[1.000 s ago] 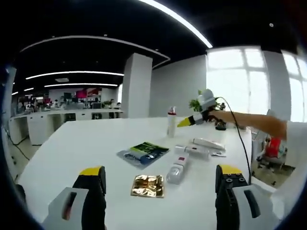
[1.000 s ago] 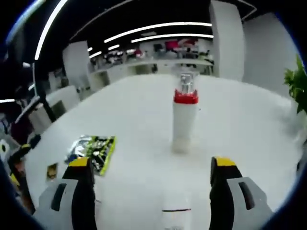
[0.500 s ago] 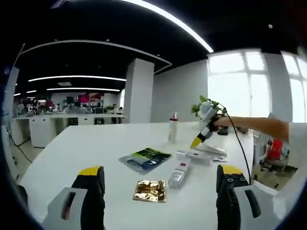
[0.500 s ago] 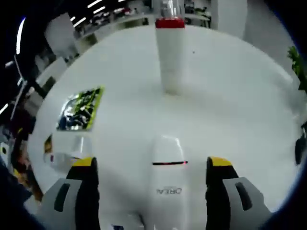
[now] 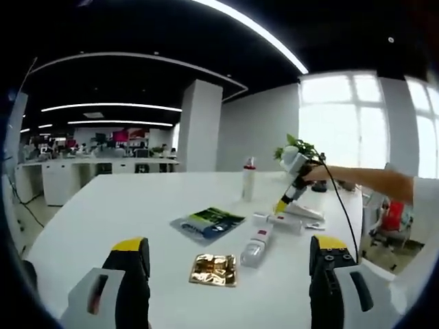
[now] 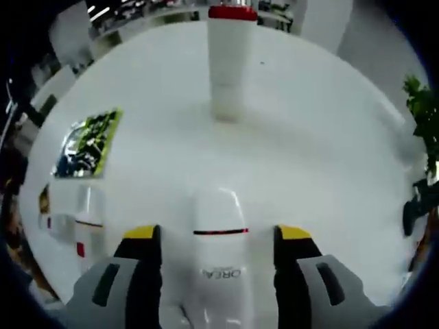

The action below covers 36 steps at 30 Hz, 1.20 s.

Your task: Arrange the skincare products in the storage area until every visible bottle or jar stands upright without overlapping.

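Looking along my right hand-held gripper (image 6: 218, 236), I see its jaws apart on either side of a white tube (image 6: 221, 271) lying flat on the white bench (image 6: 322, 144), not clearly touching it. A red-capped white bottle (image 6: 228, 58) stands upright beyond. My left hand-held gripper (image 5: 230, 248) hangs wide apart above the bench, near a gold sachet (image 5: 214, 269) and a lying bottle (image 5: 255, 247).

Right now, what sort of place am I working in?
Most likely an open-plan office. Beyond the large white table there are rows of desks with monitors, long ceiling light strips overhead, and a big window with a potted plant beside it.
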### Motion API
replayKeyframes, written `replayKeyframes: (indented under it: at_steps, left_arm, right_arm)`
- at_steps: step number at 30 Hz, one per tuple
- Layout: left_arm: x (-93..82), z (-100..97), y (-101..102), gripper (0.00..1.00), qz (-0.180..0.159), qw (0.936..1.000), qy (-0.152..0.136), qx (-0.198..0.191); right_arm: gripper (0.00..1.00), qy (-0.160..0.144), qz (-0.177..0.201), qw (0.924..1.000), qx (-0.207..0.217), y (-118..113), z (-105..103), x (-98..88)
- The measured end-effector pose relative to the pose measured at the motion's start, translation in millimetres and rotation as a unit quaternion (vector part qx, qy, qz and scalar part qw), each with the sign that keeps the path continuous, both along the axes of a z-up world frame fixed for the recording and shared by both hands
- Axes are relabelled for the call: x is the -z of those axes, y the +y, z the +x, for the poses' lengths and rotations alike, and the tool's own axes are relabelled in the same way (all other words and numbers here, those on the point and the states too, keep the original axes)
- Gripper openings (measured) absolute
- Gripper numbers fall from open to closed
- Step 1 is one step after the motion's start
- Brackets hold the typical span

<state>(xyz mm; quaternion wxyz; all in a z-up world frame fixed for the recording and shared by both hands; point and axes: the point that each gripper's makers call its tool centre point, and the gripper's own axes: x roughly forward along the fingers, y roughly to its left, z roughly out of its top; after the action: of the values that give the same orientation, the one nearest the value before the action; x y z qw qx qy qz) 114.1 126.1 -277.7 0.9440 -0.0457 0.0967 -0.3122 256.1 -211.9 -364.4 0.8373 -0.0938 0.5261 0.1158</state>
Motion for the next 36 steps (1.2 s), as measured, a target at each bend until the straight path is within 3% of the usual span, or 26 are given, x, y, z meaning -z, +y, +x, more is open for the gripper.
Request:
replayKeyframes:
  at_steps: [1, 3, 8, 9, 11, 12, 14, 16, 18, 22, 25, 28, 31, 33, 35, 36]
  left_arm:
    - [-0.1, -0.3, -1, 1.00, 0.000, 1.0000, 0.000, 0.001]
    - [0.2, -0.4, -1, 1.00, 0.001, 1.0000, 0.000, 0.003]
    - [1.0, 0.1, 0, 1.00, 0.002, 1.0000, 0.002, 0.002]
    - [0.8, 0.3, 0, 1.00, 0.002, 1.0000, 0.002, 0.001]
    - [0.4, 0.3, 1, 0.99, -0.001, 1.0000, 0.003, 0.000]
    - [0.1, 0.3, 2, 0.99, -0.002, 1.0000, 0.002, -0.001]
    - [-0.2, 0.4, 2, 0.99, -0.003, 1.0000, 0.002, -0.002]
    - [-0.8, 0.5, 3, 0.99, -0.005, 1.0000, 0.002, -0.004]
    - [-0.3, 0.8, 2, 0.99, -0.004, 1.0000, 0.002, -0.004]
    - [-0.4, 0.2, 1, 0.99, -0.004, 1.0000, 0.003, -0.002]
    - [-0.8, 0.2, 1, 0.99, -0.004, 1.0000, 0.002, -0.004]
    - [-1.6, -0.2, 2, 0.99, 0.000, 1.0000, 0.000, -0.006]
    - [-4.0, -1.9, 2, 0.99, 0.000, 1.0000, -0.003, -0.005]
    - [-6.2, -3.1, 3, 0.99, 0.002, 0.9999, -0.007, -0.007]
    - [-6.5, -3.2, 3, 0.99, 0.002, 0.9999, -0.008, -0.007]
    - [-7.7, -3.9, 5, 0.99, 0.000, 0.9999, -0.009, -0.008]
  right_arm:
    - [0.62, 0.000, 0.000, 1.0000, 0.000, 3, -8, 1.0]
    - [0.55, 0.002, 0.000, 1.0000, 0.000, -5, 14, -8.1]
    - [0.32, 0.014, -0.005, 0.9999, -0.003, -4, 22, -5.5]
    - [0.31, 0.021, 0.008, 0.9997, -0.006, 3, 22, -4.1]
    - [0.30, 0.015, -0.006, 0.9998, -0.008, -4, 27, -7.3]
    - [0.29, -0.004, -0.019, 0.9996, -0.020, -2, 24, -9.0]
    - [0.28, -0.005, -0.022, 0.9996, -0.019, 0, 21, -9.0]
    - [0.27, 0.007, -0.026, 0.9994, -0.020, -4, 37, -12.4]
    - [0.26, -0.022, -0.035, 0.9990, -0.020, -2, 23, -13.6]
    - [0.24, -0.033, -0.031, 0.9988, -0.020, -1, 20, -11.5]
    - [0.24, -0.058, -0.025, 0.9977, -0.025, 1, 21, -14.7]
    - [0.24, -0.132, 0.001, 0.9907, -0.033, 8, 36, -35.6]
    - [0.24, -0.161, 0.005, 0.9858, -0.047, 20, 18, -53.5]
    - [0.24, -0.207, 0.018, 0.9759, -0.067, 34, 11, -76.8]
    - [0.24, -0.215, 0.019, 0.9740, -0.068, 37, 6, -80.1]
    - [0.24, -0.261, 0.025, 0.9619, -0.078, 49, -9, -99.3]
